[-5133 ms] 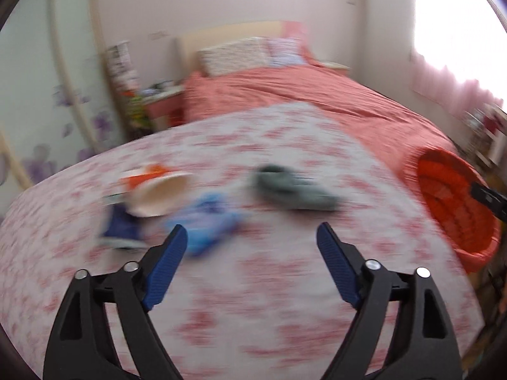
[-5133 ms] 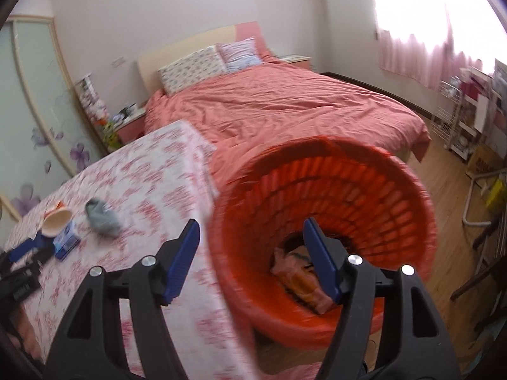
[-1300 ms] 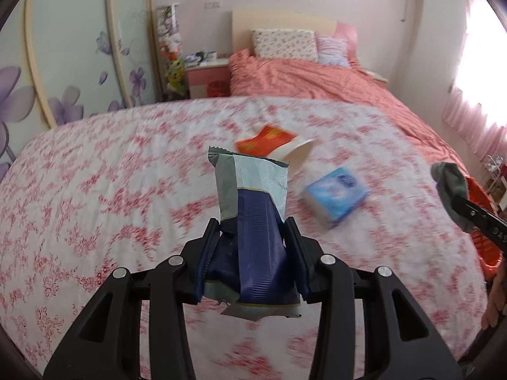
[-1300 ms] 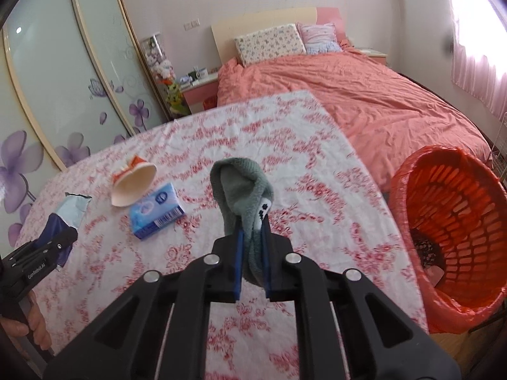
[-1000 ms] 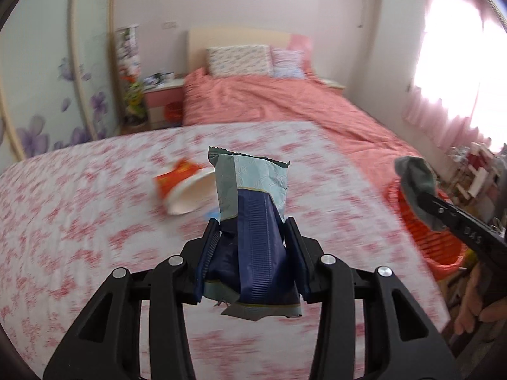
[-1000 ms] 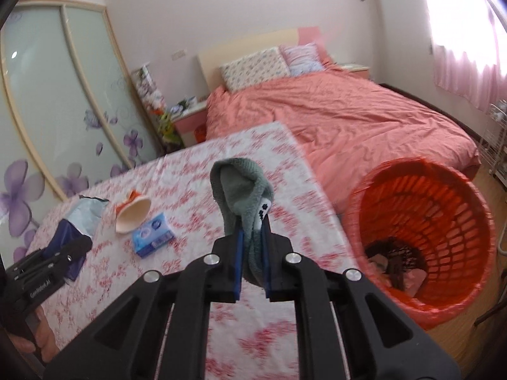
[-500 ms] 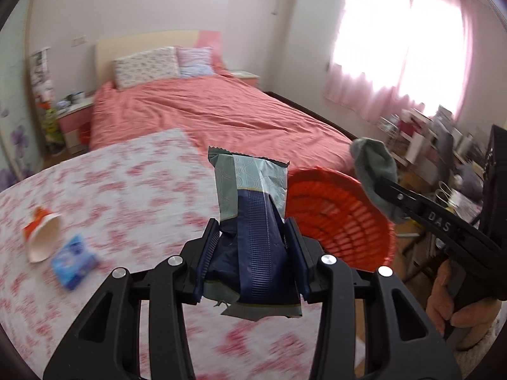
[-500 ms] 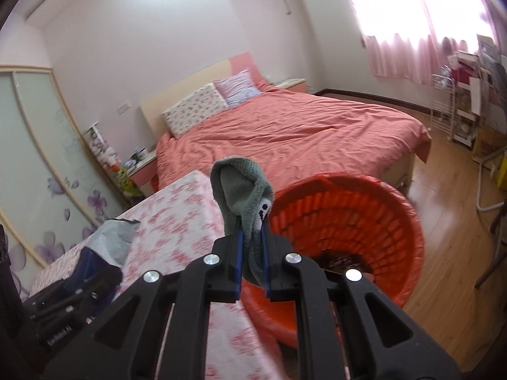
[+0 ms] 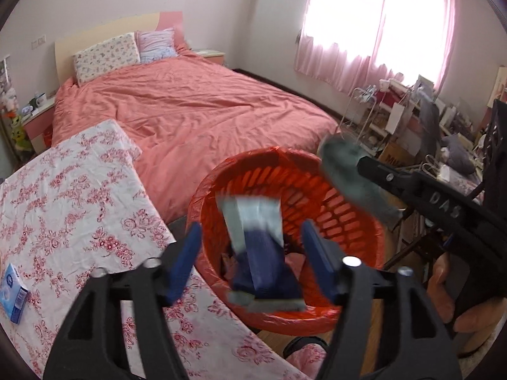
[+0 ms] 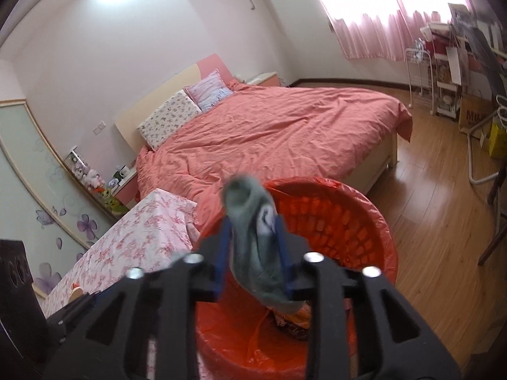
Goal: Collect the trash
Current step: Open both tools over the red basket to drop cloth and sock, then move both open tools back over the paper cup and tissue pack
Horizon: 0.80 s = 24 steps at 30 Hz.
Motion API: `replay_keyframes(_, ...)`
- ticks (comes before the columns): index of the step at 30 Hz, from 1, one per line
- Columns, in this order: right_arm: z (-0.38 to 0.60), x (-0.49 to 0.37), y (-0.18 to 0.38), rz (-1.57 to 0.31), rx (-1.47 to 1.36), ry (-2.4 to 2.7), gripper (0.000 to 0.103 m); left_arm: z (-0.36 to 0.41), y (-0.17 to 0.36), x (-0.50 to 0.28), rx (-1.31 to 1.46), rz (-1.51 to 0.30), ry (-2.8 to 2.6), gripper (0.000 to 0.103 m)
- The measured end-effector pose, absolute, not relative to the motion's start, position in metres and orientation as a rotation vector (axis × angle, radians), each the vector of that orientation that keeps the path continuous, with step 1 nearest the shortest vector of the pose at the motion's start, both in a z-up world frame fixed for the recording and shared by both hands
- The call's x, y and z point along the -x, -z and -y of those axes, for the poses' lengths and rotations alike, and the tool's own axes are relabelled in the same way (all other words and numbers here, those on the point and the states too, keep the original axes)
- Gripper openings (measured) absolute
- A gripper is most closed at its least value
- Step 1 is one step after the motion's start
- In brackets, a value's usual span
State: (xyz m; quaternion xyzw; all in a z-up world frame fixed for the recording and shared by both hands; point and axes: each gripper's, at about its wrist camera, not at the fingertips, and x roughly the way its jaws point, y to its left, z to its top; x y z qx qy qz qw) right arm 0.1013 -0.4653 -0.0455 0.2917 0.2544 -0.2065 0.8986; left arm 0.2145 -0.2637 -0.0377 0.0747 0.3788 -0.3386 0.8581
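**Clerk:** Item one, left gripper. Condition?

**Keeper:** Jaws have just been opening and stand wide. The blue-and-silver wrapper is between them but clear of both blue pads, blurred, apparently dropping. It sits over the mouth of the orange basket, which I take to be the reason for letting go here: the piece should fall inside.

**Clerk:** Item two, right gripper.

**Keeper:** Jaws have also just been opening, but only part way. The grey sock hangs between the pads, blurred. No clear gap shows at either pad, so I cannot tell whether it is still pinched or already slipping free. It too is held above the basket's opening, presumably for the same drop.

**Clerk:** Item three, the basket itself.

**Keeper:** Orange, slatted, lined with a red bag, standing on the wooden floor between the flowered tablecloth and the pink bed. Some crumpled rubbish already lies at the bottom. Placed at the table's edge, likely so pieces travel only a short way.

**Clerk:** Outstanding stock?

**Keeper:** One blue tissue packet on the cloth, at the left edge of the left wrist view. A pale cup-like object shows at the lower left of the right wrist view, mostly hidden. Both uncollected; the task looks part done.
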Motion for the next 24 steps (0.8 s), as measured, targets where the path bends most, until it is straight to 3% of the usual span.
replay_keyframes(5, 0.464, -0.099, 0.059, -0.545, -0.58, 0.466, 0.057, 0.249, 0.045, -0.216, -0.181, -0.811, 0.642, 0.068)
replay_keyframes(8, 0.453, -0.1, 0.063, -0.563, -0.532, 0.475, 0.063, 0.23, 0.043, -0.213, -0.205, -0.789, 0.574, 0.073)
replay_keyframes(24, 0.316, -0.143, 0.07, -0.685, -0.369, 0.268, 0.071, 0.013, 0.034, -0.245, -0.108, -0.727, 0.033, 0.076)
